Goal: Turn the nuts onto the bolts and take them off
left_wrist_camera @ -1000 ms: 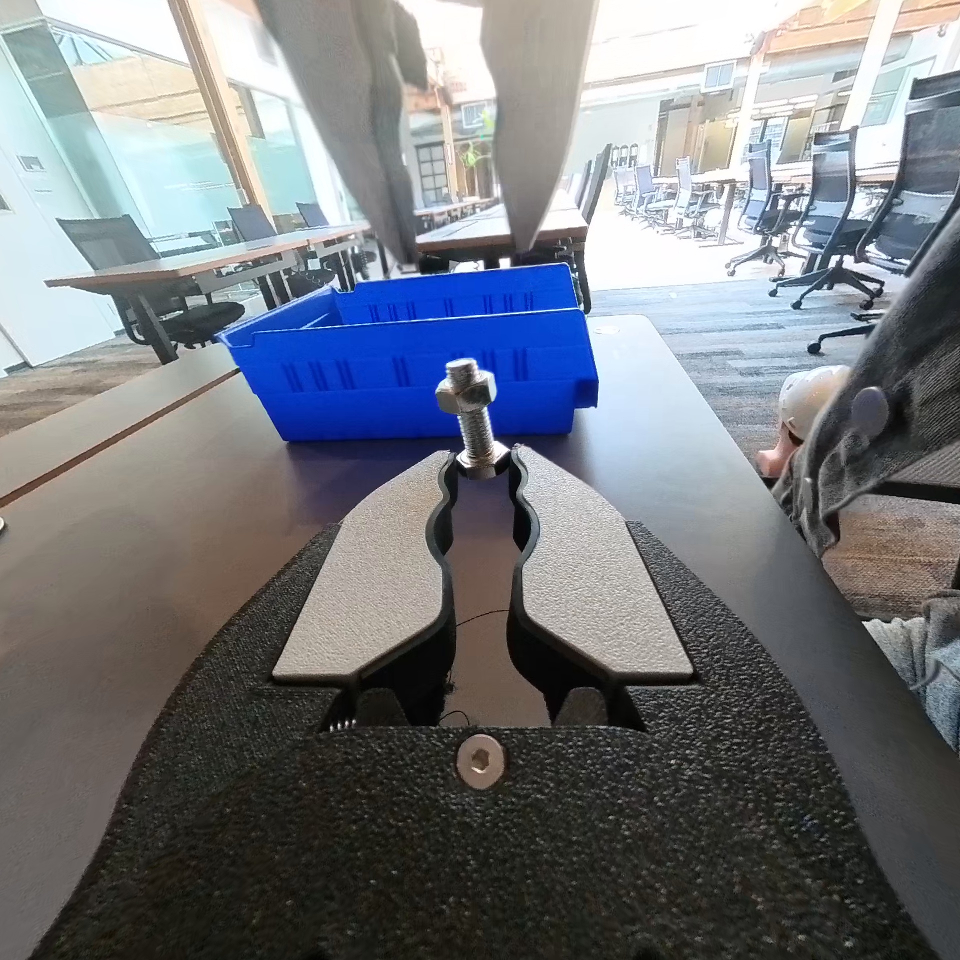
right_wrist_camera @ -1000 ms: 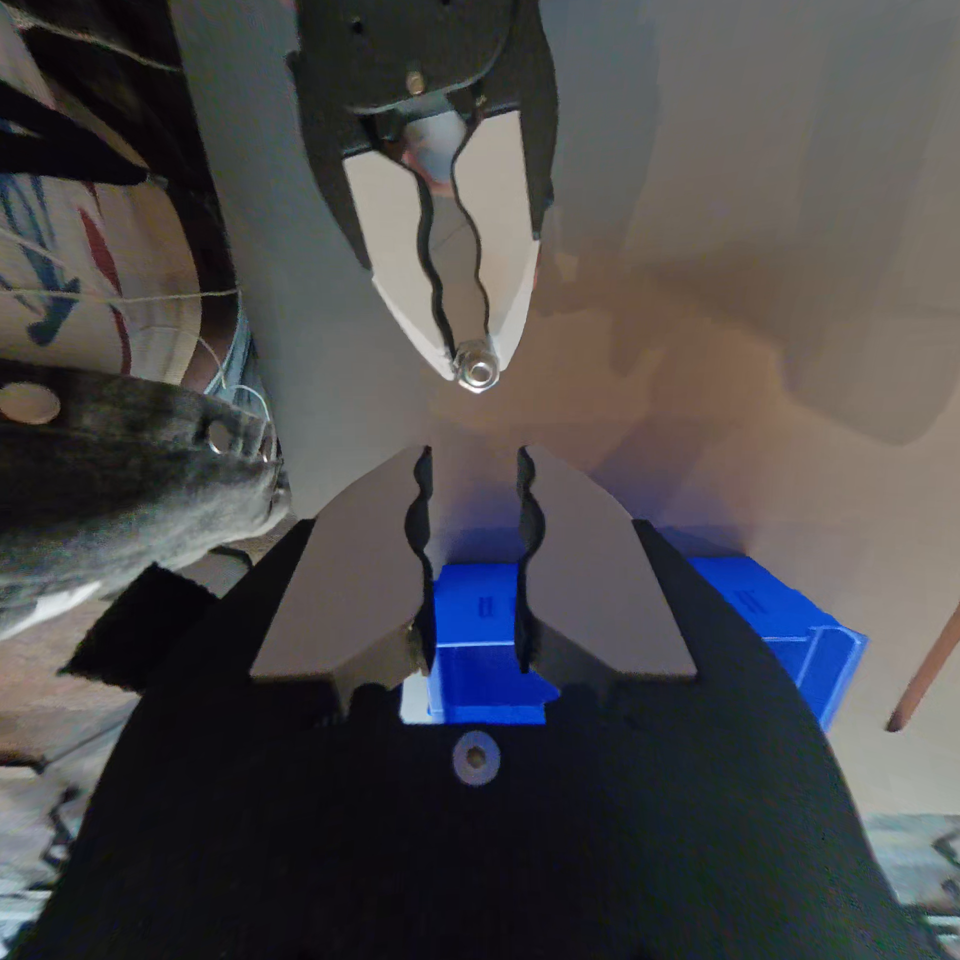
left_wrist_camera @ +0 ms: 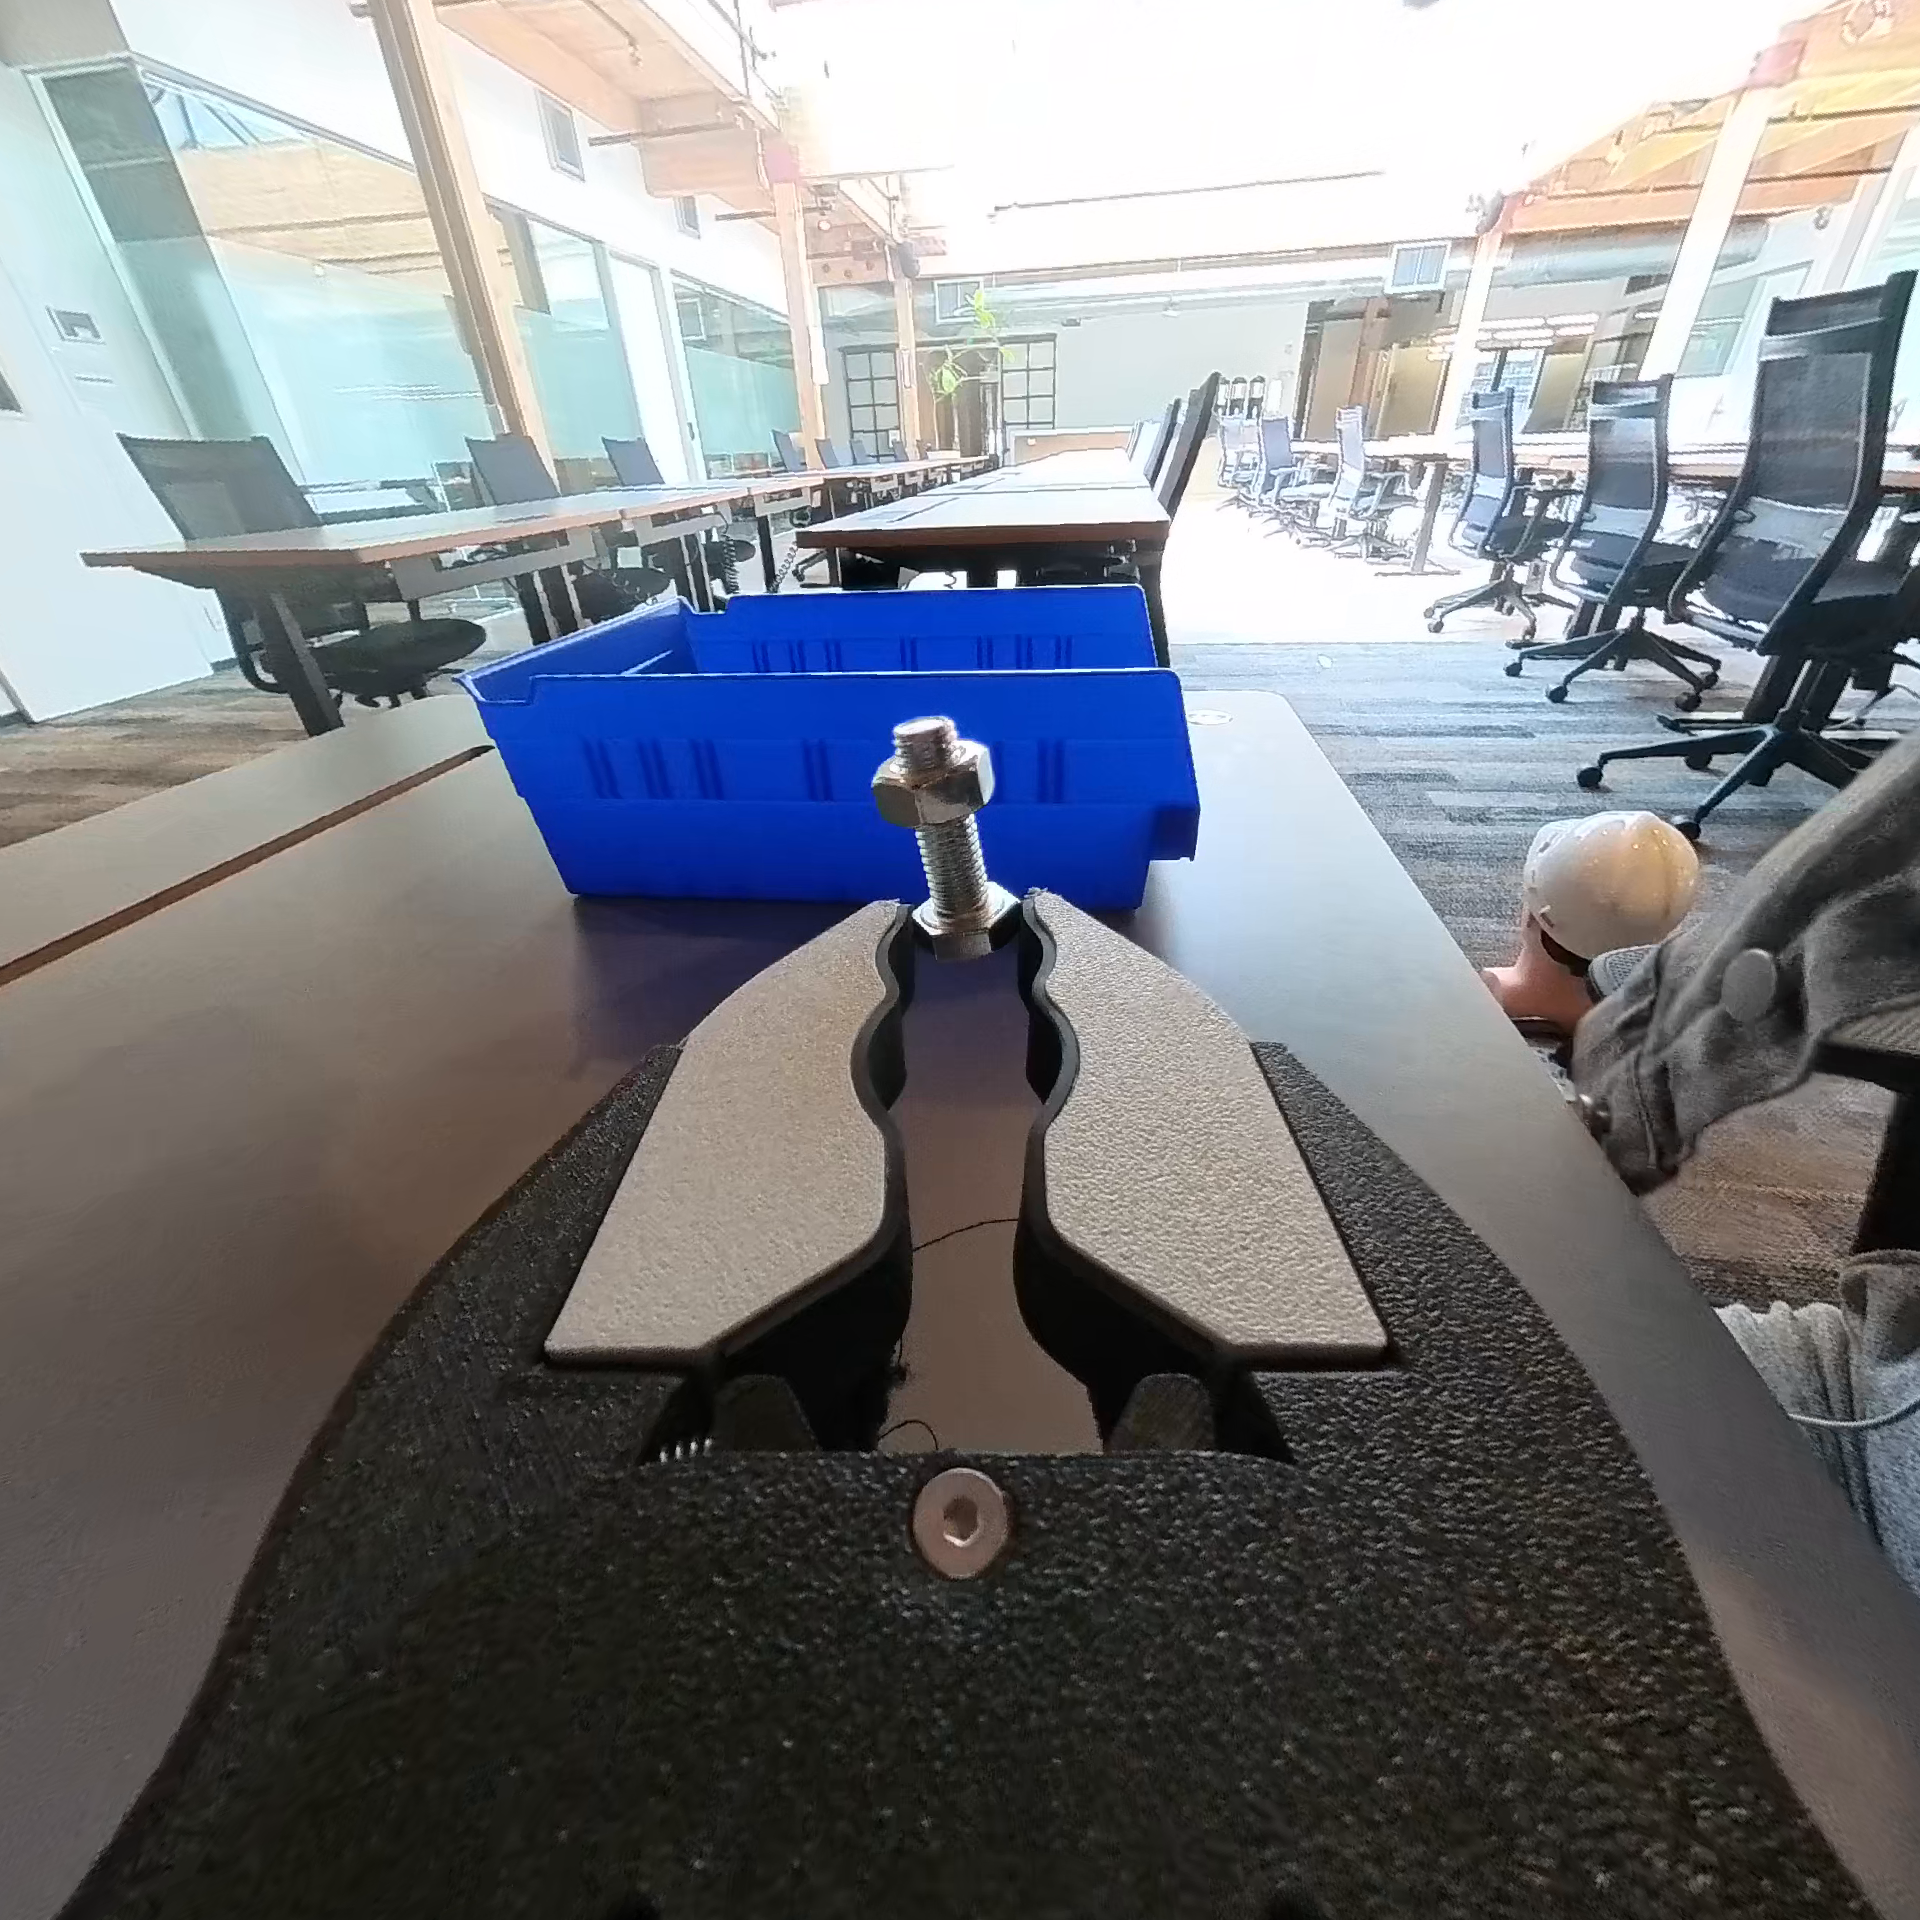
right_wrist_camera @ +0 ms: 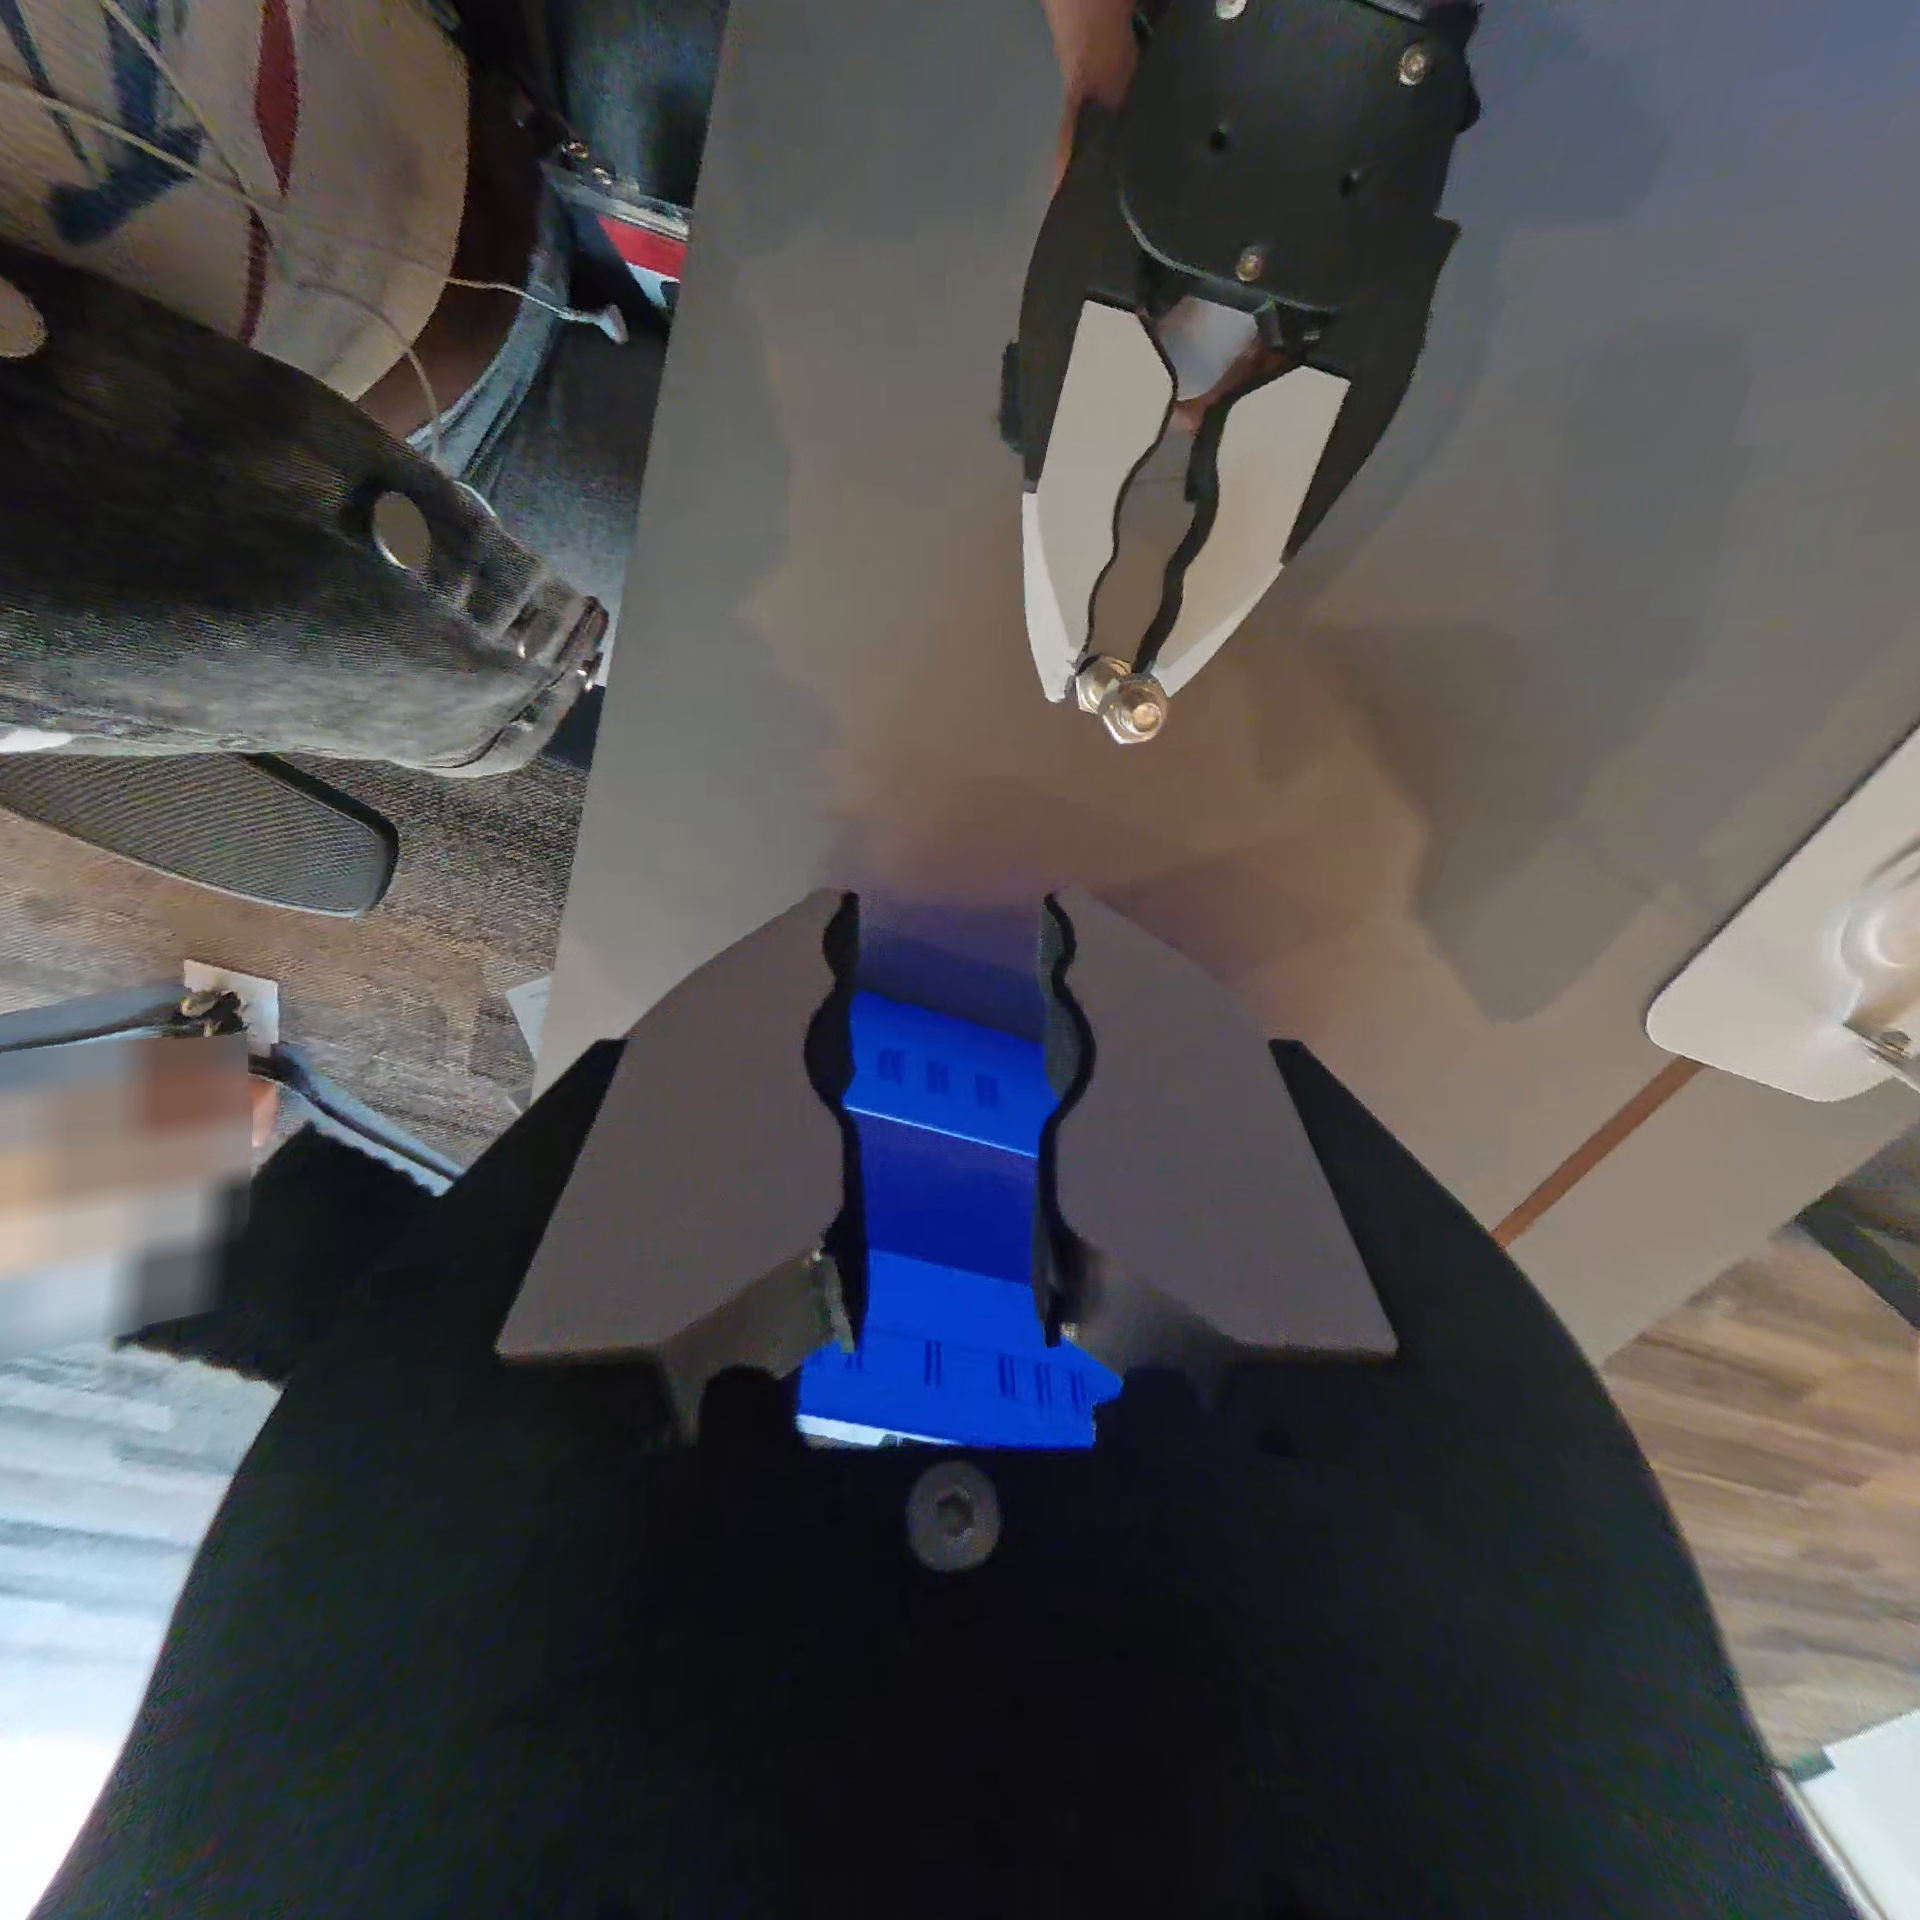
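The left gripper (left_wrist_camera: 961,920) has its fingers closed on the hexagonal head of a steel bolt (left_wrist_camera: 948,868), which stands upright above a dark desk (left_wrist_camera: 312,1039). A hex nut (left_wrist_camera: 932,795) sits threaded near the bolt's top end. Just beyond, at 12 o'clock, a blue plastic bin (left_wrist_camera: 727,790) rests on the desk. The right gripper (right_wrist_camera: 948,914) looks down from above, its fingers spread apart and holding nothing, with the bolt at about 1 o'clock, well apart from it.
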Motion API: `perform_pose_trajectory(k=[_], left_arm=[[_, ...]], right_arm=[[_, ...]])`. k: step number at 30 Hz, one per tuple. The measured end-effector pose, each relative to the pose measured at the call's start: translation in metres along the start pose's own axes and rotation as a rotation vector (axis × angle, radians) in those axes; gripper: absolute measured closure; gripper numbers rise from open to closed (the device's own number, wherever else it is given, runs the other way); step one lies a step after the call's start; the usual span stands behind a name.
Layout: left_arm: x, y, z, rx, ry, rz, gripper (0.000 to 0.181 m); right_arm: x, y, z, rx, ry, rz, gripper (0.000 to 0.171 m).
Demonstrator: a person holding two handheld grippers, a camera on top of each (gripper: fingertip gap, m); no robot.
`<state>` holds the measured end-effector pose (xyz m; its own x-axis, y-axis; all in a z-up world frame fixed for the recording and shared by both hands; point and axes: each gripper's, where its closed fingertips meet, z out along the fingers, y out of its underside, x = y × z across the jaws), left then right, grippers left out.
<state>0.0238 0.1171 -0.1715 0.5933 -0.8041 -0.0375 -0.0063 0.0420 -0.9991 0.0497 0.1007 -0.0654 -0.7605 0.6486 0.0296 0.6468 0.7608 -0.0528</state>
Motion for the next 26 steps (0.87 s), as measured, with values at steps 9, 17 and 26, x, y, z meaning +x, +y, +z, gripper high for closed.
perform_pose_trajectory(k=[9,17,26], left_arm=[[0.002,0.001,0.001,-0.010,0.008,0.013,0.163],[0.002,0.002,0.001,-0.011,0.008,0.015,0.163],[0.002,0.001,0.001,-0.011,0.009,0.013,0.163]], right_arm=[[-0.001,0.009,-0.003,-0.014,0.040,0.012,0.139],[0.001,0.009,-0.011,-0.007,0.071,0.019,0.138],[0.000,0.012,-0.012,0.001,0.078,0.023,0.139]])
